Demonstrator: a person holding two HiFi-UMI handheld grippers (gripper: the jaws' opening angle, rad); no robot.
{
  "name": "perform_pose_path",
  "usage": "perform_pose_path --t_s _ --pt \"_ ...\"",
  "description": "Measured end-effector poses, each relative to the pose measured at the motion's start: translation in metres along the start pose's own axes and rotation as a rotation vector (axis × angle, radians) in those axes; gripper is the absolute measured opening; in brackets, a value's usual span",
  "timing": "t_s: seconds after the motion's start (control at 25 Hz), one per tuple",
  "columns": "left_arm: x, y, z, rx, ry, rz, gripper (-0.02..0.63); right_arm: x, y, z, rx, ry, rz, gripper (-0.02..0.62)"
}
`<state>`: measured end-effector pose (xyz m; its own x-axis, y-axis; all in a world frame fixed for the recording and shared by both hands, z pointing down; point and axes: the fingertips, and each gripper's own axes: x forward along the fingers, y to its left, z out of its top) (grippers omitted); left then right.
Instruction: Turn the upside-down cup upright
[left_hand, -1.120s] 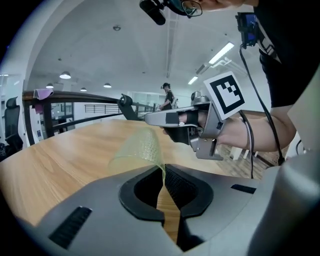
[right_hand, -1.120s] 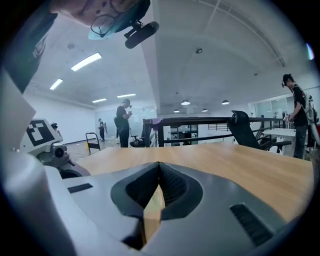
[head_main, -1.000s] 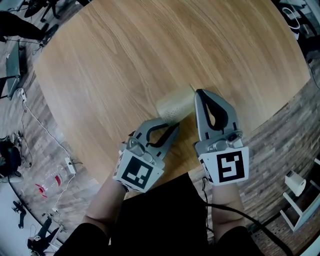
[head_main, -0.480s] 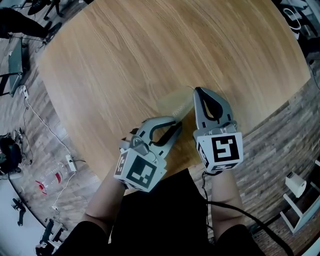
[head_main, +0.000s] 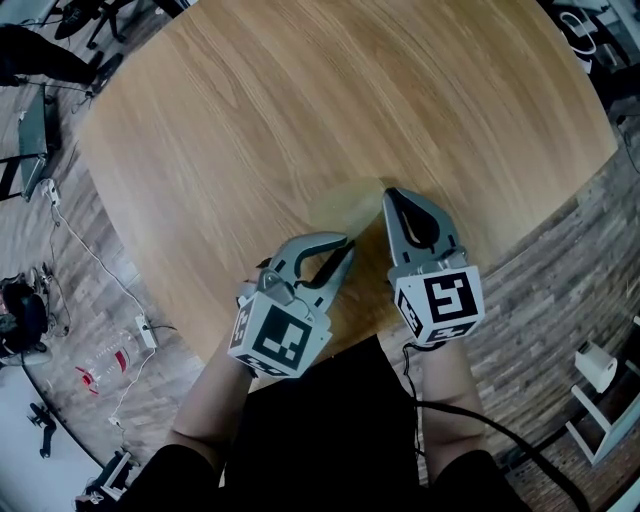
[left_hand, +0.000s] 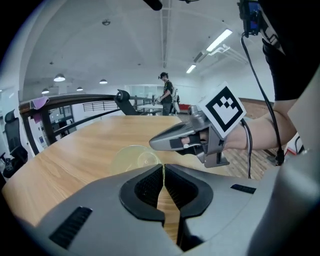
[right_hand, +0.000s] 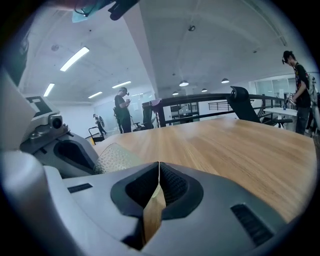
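Note:
A translucent yellow-green cup (head_main: 345, 205) rests tipped on the round wooden table (head_main: 300, 100), between my two grippers. In the left gripper view the cup (left_hand: 132, 157) turns its open mouth toward the camera. My left gripper (head_main: 347, 243) sits at the cup's near edge; its jaws are closing, with a thin green strip of the rim pinched at the tips (left_hand: 163, 167). My right gripper (head_main: 388, 193) is shut, with its tips against the cup's right side. In the right gripper view the textured cup wall (right_hand: 114, 157) lies just left of the shut jaws (right_hand: 159, 165).
The table's curved front edge (head_main: 330, 330) runs just under both hands. Cables and a power strip (head_main: 140, 330) lie on the floor at the left. A white object (head_main: 590, 365) stands at the lower right. People stand far off beyond the table (left_hand: 167, 92).
My right gripper has sunk toward the table beside the cup. The cup has tipped and looks shorter from above. The left gripper has stayed where it was.

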<state>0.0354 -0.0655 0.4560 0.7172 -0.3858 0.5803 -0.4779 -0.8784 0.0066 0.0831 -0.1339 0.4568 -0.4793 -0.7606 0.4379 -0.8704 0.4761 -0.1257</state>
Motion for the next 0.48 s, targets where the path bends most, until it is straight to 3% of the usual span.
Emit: perform_pose_path --t_s 0.24,0.36,0.48 --pt "-0.01 0.013 0.001 0.027 0.023 0.012 0.018 -0.013 0.024 -0.006 -0.203 0.053 0.132 0.026" --pt "-0.016 0.02 0.004 0.038 0.036 0.001 0.017 -0.013 0.042 -0.018 -0.375 0.146 0.217 0.195" --pt "-0.022 0.021 0.008 0.038 0.039 -0.027 0.017 -0.007 0.05 -0.02 -0.564 0.195 0.22 0.261"
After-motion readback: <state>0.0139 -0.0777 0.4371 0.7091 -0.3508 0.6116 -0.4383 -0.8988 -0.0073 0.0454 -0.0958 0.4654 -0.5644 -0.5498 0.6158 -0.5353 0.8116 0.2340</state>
